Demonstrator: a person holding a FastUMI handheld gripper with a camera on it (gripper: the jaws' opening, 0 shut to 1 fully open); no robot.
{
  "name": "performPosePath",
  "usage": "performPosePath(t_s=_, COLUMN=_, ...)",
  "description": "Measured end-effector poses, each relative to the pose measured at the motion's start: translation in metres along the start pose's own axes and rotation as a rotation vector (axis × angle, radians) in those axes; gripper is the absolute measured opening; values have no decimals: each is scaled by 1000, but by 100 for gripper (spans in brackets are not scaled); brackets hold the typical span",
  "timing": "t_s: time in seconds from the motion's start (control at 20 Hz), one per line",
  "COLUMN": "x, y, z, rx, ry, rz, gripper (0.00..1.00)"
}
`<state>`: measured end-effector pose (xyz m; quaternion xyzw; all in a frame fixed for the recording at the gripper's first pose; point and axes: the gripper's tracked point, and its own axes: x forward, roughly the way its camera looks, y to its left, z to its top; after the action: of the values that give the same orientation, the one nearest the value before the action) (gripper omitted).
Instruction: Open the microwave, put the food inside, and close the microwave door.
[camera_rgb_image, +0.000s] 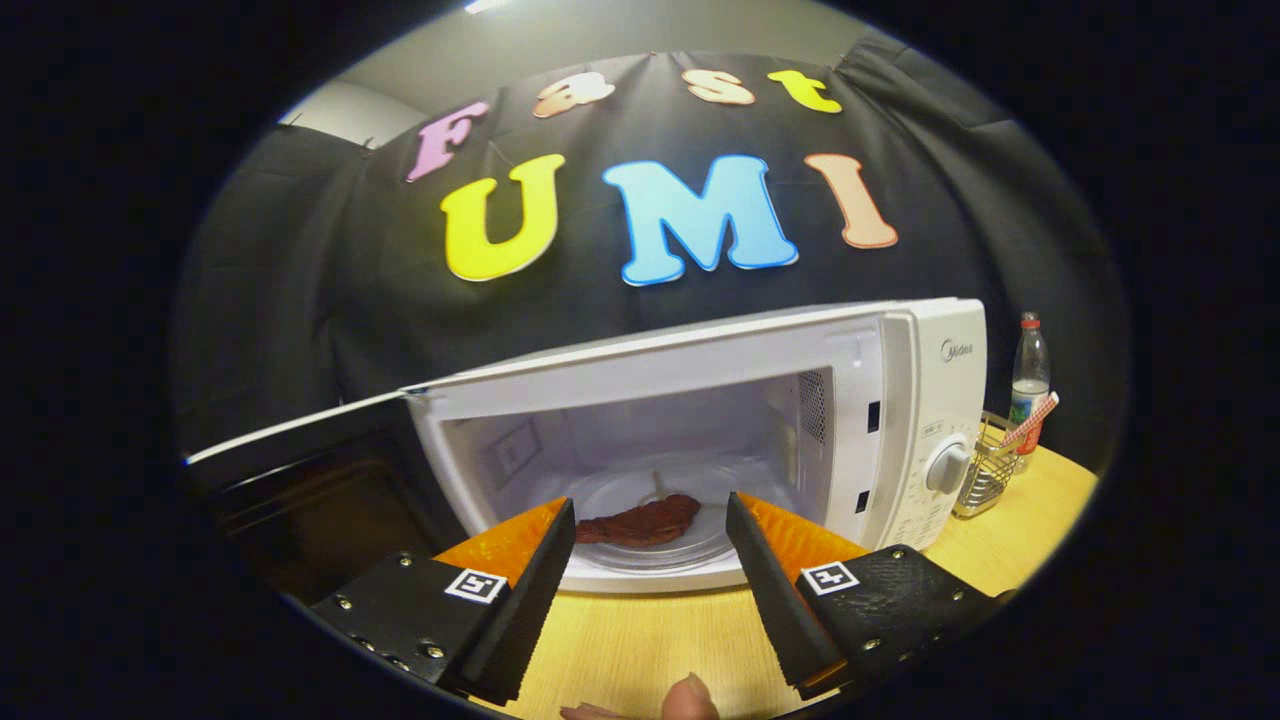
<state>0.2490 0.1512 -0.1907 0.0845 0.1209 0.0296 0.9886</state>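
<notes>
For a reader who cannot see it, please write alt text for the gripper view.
A white microwave stands open on a wooden table, a brown piece of food lying on its glass plate. The gripper, open and empty, points at the food; the door is swung left. A wire rack and a bottle stand beside it.

The microwave (900, 400) has a smooth, glossy white plastic-looking shell, and its turntable (650, 510) is clear glass. The table (640, 640) shows pale matt wood grain. The rack (985, 465) is shiny wire metal, the bottle (1029, 375) clear plastic. The wall (330, 280) is matt cloth.
</notes>
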Motion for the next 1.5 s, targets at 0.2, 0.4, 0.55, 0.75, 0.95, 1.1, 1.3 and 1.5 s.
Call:
performPosePath(t_s=0.2, x=-97, y=51, z=18, rx=-83, ry=-85, rz=169, gripper=92)
performPosePath(t_s=0.4, x=-178, y=125, z=9, rx=-25, ry=-48, rz=431, gripper=91)
performPosePath(t_s=0.55, x=-227, y=166, z=5, rx=-37, ry=-95, rz=533, gripper=92)
performPosePath(t_s=0.75, x=-253, y=236, z=-21, rx=-125, ry=-107, rz=668, gripper=87)
performPosePath(t_s=0.95, x=-262, y=280, z=-53, rx=-223, ry=-101, rz=706, gripper=62)
performPosePath(t_s=1.1, x=-243, y=311, z=-77, rx=-264, ry=-49, rz=721, gripper=30)
performPosePath(t_s=1.3, x=-194, y=295, z=-94, rx=-334, ry=-36, rz=550, gripper=2)
performPosePath(t_s=1.5, x=-188, y=283, z=-101, rx=-358, ry=-12, rz=544, gripper=1)
